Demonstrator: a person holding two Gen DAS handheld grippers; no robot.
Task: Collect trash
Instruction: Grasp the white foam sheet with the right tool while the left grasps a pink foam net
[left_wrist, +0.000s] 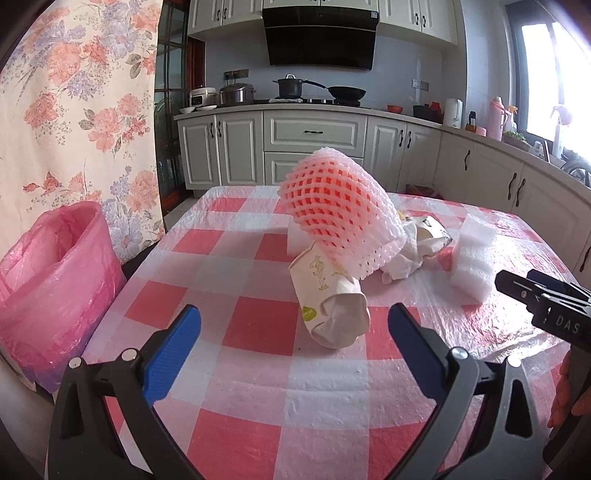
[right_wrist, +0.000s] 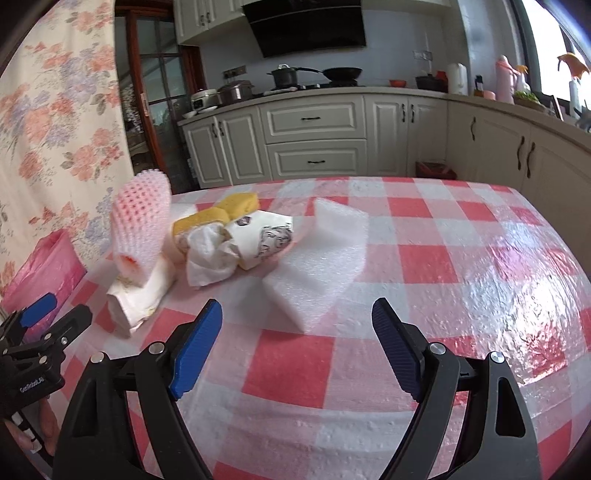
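Trash lies in a heap on the red-and-white checked table (left_wrist: 258, 398). A crushed paper cup (left_wrist: 328, 299) lies on its side with a pink foam fruit net (left_wrist: 340, 218) leaning on it. Behind are crumpled tissue (left_wrist: 402, 258) and a white foam block (left_wrist: 474, 254). My left gripper (left_wrist: 295, 354) is open and empty, just short of the cup. My right gripper (right_wrist: 297, 347) is open and empty, just short of the foam block (right_wrist: 321, 266). The right wrist view also shows the net (right_wrist: 142, 229), the cup (right_wrist: 136, 295), tissue (right_wrist: 210, 254) and yellow sponges (right_wrist: 236, 203).
A bin lined with a pink bag (left_wrist: 55, 280) stands off the table's left edge, below a floral curtain (left_wrist: 74, 103). Kitchen cabinets (left_wrist: 314, 144) and a stove with pots stand beyond the table's far edge. The right gripper's body (left_wrist: 546, 302) shows at the right of the left wrist view.
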